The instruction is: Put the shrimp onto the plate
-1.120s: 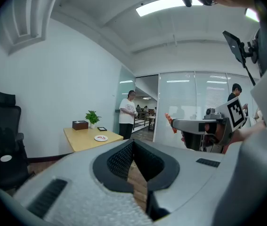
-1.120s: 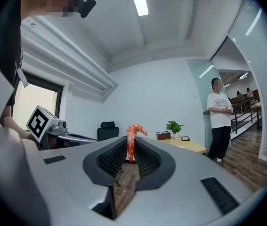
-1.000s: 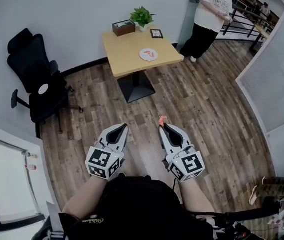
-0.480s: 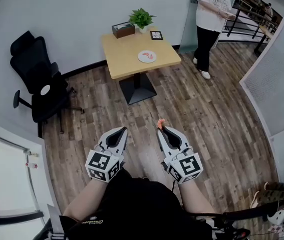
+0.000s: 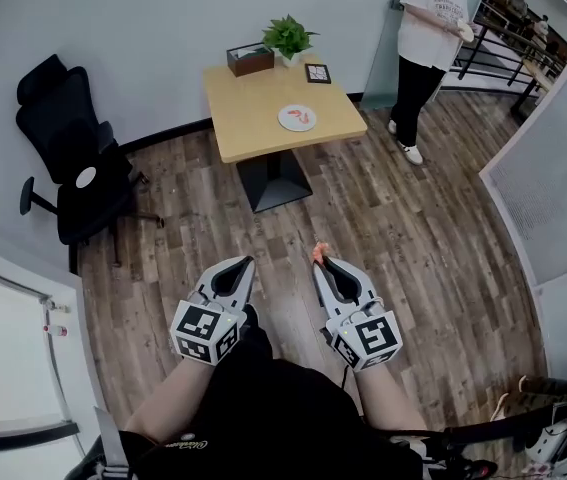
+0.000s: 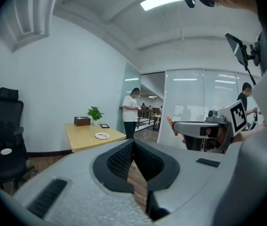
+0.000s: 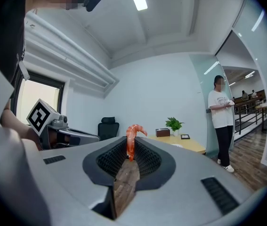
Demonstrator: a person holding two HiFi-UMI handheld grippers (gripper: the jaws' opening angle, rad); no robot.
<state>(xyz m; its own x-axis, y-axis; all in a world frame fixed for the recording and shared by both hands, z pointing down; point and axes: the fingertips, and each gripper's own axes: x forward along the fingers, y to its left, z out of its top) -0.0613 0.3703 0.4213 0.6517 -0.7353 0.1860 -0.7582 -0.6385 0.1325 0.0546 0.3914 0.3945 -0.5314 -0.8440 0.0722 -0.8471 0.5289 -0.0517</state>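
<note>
An orange shrimp (image 7: 131, 138) sticks up from the tips of my right gripper (image 5: 320, 263), whose jaws are shut on it; its tip shows orange (image 5: 316, 254) in the head view. My left gripper (image 5: 247, 262) is shut with nothing between its jaws, level with the right one and a little to its left. Both are held at waist height over the wooden floor. A white plate (image 5: 297, 118) with something red on it lies on the light wooden table (image 5: 253, 118) several steps ahead; the plate (image 6: 102, 135) is small in the left gripper view.
A black office chair (image 5: 68, 168) stands at the left by the wall. On the table's far edge are a brown box (image 5: 249, 59), a potted plant (image 5: 289, 36) and a small frame (image 5: 317, 72). A person (image 5: 431, 38) stands right of the table.
The table and plate sit slightly lower and nearer in the head view. The person by the table has stepped to the right. Both grippers stay as they were, shrimp still held.
</note>
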